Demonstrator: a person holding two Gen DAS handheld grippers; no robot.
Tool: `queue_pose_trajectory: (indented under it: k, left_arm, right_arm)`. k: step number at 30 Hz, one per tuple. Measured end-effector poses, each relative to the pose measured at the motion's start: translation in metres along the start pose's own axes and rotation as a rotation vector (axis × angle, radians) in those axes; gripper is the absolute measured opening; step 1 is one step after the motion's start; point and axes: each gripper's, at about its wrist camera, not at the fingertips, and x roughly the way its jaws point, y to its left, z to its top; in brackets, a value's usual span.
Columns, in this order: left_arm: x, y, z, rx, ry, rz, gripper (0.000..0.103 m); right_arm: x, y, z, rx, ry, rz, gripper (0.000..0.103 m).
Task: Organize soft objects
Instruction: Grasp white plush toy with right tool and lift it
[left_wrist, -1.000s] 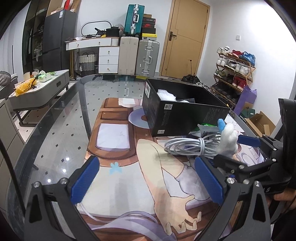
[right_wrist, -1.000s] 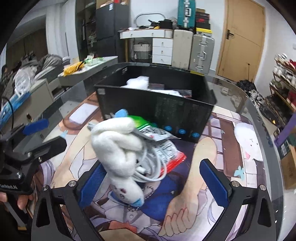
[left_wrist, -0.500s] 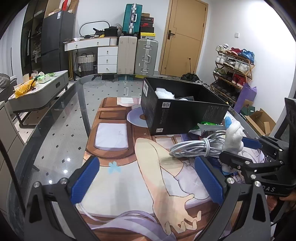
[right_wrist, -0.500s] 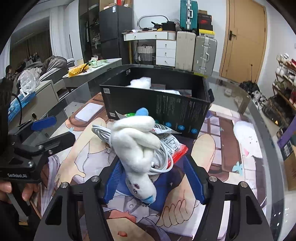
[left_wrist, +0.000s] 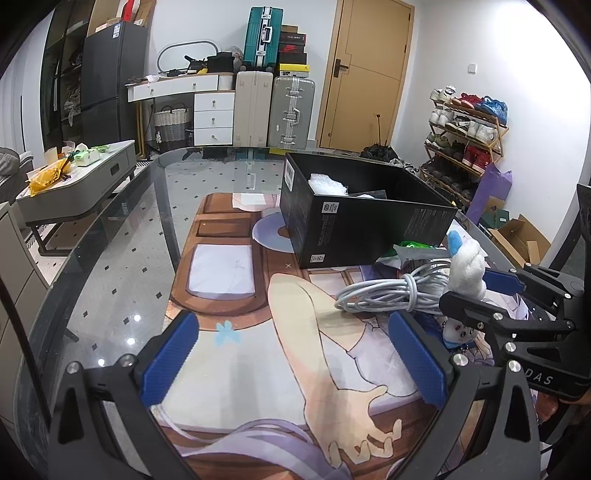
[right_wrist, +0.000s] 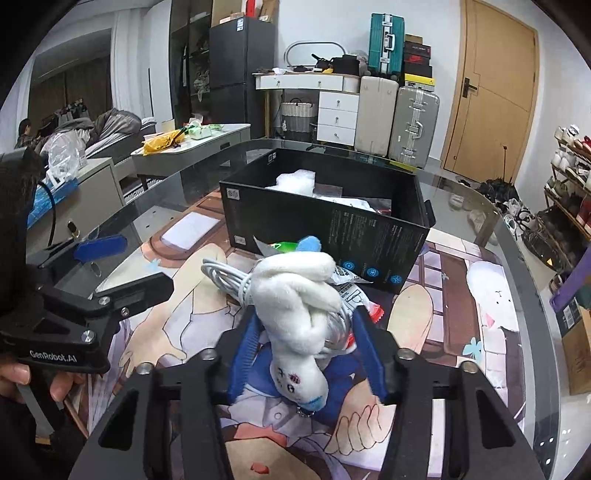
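Right gripper: jaws closing, blue pads on either side of the white plush toy. The left pad looks pressed into the plush. Contact on the right side is hard to confirm, as the coiled grey cable crowds the gap there.

White plush toy: blue-tipped, head down toward the camera, standing on the printed desk mat just in front of the black box. It leans against the cable coil and a red-and-white packet.

Left gripper: jaws wide apart, nothing between the blue pads, poised above the mat's printed figure, well clear of the toy.

Black box: open-topped, holding white bubble wrap and flat clear packets. A green-topped packet sits at its near corner.

View differences: the left wrist view shows the toy from the side, rising above the right gripper's black fingers, with the cable trailing left of it. The right wrist view shows the toy's stitched face and a small bead chain beneath it. It also shows the left gripper's body, held by a hand.

Writing: "GenRobot.AI" on the left gripper body in the right wrist view, and "DAS" on the right gripper body in the left wrist view. The box's white print is too small to read.
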Motion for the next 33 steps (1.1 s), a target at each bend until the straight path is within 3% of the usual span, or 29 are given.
queue_pose_trajectory:
  k: [5,18,30,33]
  left_arm:
    - [0.0,0.0,0.0,0.0,0.0,0.0,0.103]
    - [0.005,-0.009,0.0,0.052,0.028,0.016,0.103]
    - [0.016,-0.055,0.002,0.213,0.144,-0.064,0.103]
    - [0.023,-0.057,0.006,0.195,0.173,-0.086,0.103]
  right_arm:
    - [-0.007,-0.002,0.002,-0.008,-0.003,0.04,0.039]
    - [-0.038,-0.015,0.008,0.041,-0.064,0.179,0.036]
    - [-0.056,-0.045,0.009,0.079,-0.096,0.125,0.036]
    - [-0.056,-0.052,0.008,0.096,-0.095,0.111,0.036]
